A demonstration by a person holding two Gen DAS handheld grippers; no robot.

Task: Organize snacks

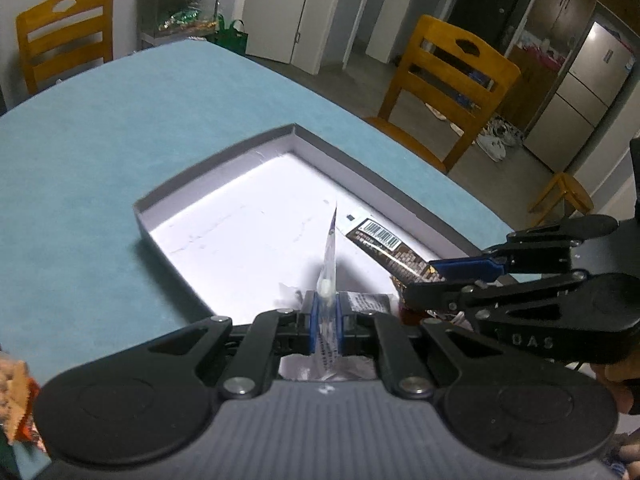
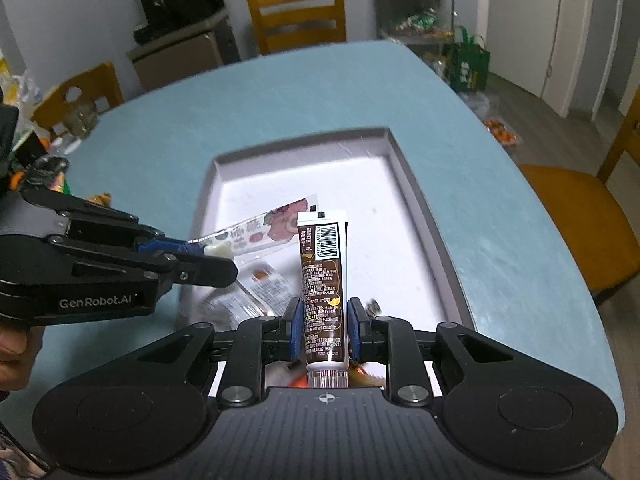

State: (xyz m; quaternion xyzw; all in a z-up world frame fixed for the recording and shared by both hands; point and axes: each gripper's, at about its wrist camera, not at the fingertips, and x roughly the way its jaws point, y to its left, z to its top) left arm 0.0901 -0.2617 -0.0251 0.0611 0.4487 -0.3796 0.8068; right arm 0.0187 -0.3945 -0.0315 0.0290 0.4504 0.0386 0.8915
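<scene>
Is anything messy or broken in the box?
Nothing looks broken or spilled. The box sits slightly crooked on the table. One loose packet lies crumpled near its front edge. Both grippers hold snacks above it.

I see a table covered in teal cloth, ringed by wooden slat-back chairs: one at its far end and one to the right in the left wrist view. Behind the far chair stands a wire rack with a green bag beside it on the grey floor, and white doors line the wall. A steel fridge stands at far right, a dark doorway between; light is dim and even.
</scene>
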